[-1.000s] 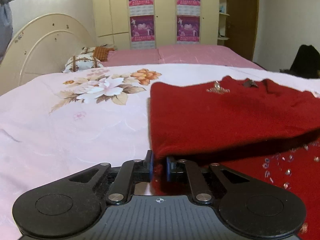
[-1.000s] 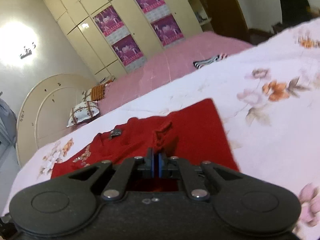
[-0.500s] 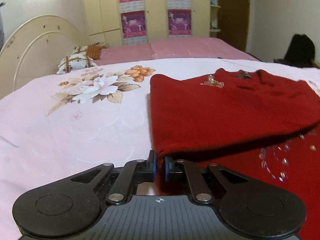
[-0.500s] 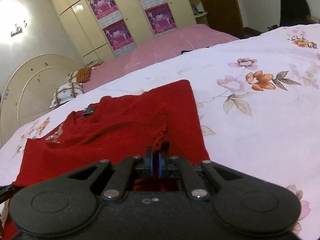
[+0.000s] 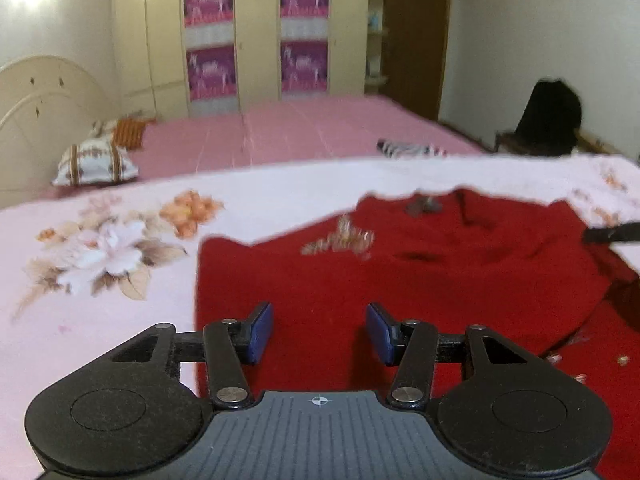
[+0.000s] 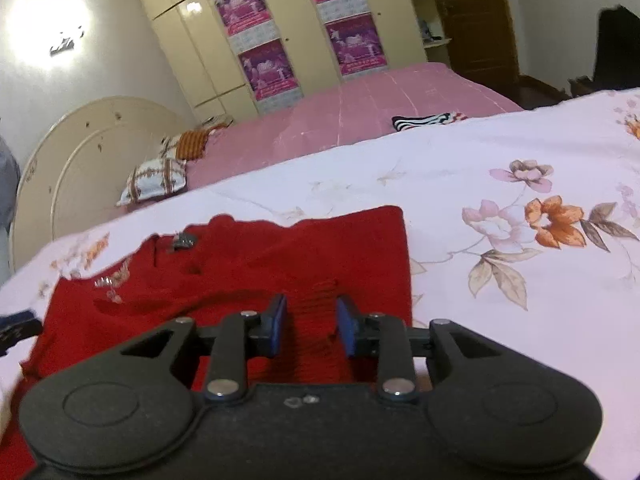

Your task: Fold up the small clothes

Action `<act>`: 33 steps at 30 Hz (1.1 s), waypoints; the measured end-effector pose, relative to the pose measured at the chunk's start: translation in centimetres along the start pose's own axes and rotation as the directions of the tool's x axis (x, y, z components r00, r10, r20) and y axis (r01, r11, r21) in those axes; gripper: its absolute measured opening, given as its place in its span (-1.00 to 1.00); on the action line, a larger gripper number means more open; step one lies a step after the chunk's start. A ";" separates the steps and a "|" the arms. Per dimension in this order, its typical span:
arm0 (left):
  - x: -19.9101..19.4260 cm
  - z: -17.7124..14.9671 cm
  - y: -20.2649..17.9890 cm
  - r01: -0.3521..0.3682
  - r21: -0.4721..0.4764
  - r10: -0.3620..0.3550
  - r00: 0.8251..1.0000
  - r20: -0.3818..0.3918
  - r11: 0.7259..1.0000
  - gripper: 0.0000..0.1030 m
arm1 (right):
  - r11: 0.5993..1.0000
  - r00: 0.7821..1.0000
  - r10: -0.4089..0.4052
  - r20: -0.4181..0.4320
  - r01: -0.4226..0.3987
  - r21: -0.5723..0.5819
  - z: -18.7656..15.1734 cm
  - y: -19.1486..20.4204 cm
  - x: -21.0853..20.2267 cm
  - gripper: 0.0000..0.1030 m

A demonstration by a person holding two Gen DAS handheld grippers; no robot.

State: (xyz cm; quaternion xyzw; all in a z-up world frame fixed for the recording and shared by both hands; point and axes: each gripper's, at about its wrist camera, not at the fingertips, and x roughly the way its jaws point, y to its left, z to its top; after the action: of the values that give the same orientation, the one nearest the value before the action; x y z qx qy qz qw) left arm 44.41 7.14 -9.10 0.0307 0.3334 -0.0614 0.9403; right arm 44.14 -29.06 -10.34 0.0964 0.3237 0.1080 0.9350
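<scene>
**Both grippers released from red garment**

Since a second ago both grippers have let go of the folded edge and drawn back; their jaws have just been opening. Floral bedspread [image 5: 120, 320] covers the near bed, with the red sweater [image 5: 420, 280] lying flat on it, folded over. Left gripper [image 5: 319, 332] stands wide apart above the cloth, pinching nothing. Right gripper [image 6: 311, 326] is parted less, ribbed knit showing between its blue pads [image 6: 277, 324], unclamped.

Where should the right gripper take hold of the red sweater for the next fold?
Probably the red sweater at its straight right side edge, approached from the bare floral quilt side. That edge lies flat and clear. The right gripper has just been opening, nothing pinched.
</scene>
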 end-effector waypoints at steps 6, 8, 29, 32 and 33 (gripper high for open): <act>1.2 0.0 -0.2 -0.016 0.007 0.017 0.999 -0.031 1.000 0.00 | 0.996 0.999 0.014 -0.032 -0.016 -0.085 0.3 0.3 1.3 -0.54; 1.2 0.5 -0.4 -0.034 0.020 0.035 0.999 -0.028 0.999 0.00 | 0.986 0.999 -0.023 -0.024 0.019 -0.163 0.1 1.0 1.3 -0.76; 4.0 4.3 -7.2 0.090 0.049 -0.092 0.995 0.049 0.995 0.44 | 0.974 0.995 -0.016 0.102 0.038 -0.224 0.1 4.6 0.1 -0.68; 7.0 3.9 -7.9 0.054 0.032 -0.052 0.998 -0.042 0.998 0.67 | 0.941 0.999 -0.026 0.036 0.037 -0.336 -0.7 7.1 3.1 -0.75; 7.3 3.7 -7.3 0.035 -0.010 -0.036 0.999 -0.028 0.999 0.87 | 0.931 0.992 -0.129 0.013 0.126 -0.344 -0.9 6.9 4.4 -0.77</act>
State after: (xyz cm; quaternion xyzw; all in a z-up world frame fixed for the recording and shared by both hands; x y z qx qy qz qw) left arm 51.33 -1.10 -10.94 0.0212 0.3475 -0.0760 0.9343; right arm 45.99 -21.18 -11.93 -0.0901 0.3099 0.1025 0.9409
